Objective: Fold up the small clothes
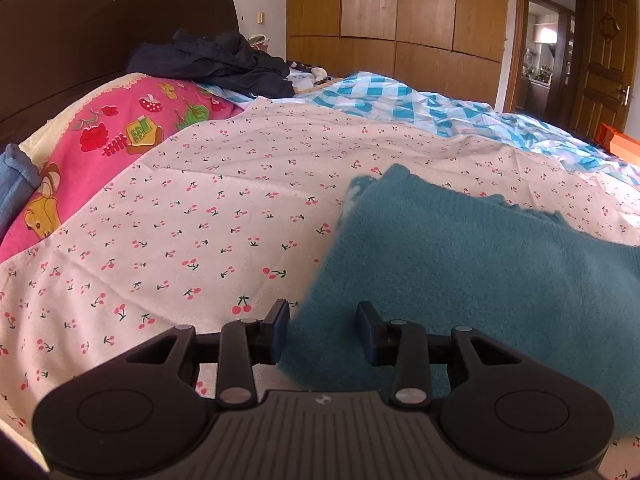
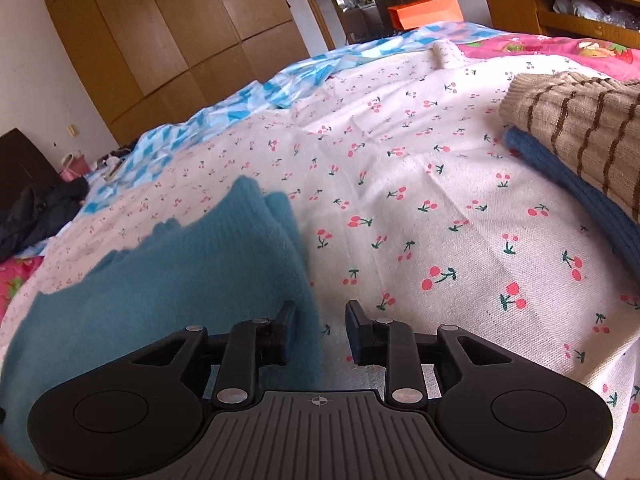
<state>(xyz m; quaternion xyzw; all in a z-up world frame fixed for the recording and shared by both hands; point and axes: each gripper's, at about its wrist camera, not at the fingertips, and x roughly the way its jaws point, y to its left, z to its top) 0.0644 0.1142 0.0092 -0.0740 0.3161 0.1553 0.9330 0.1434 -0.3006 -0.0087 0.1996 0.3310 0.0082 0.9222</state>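
A teal knit garment (image 1: 472, 264) lies on the cherry-print bedspread (image 1: 208, 208). My left gripper (image 1: 322, 330) is open, its jaws either side of the garment's near left corner. In the right wrist view the same teal garment (image 2: 168, 276) lies at the left, and my right gripper (image 2: 320, 330) is open with the garment's near right edge between its jaws. Neither gripper has closed on the cloth.
A stack of folded knitwear, beige striped (image 2: 580, 128) on blue (image 2: 568, 188), sits at the right. A pink cartoon blanket (image 1: 100, 140), dark clothes (image 1: 216, 60) and a blue checked quilt (image 1: 420, 108) lie further back. Wardrobes (image 1: 396, 12) stand behind.
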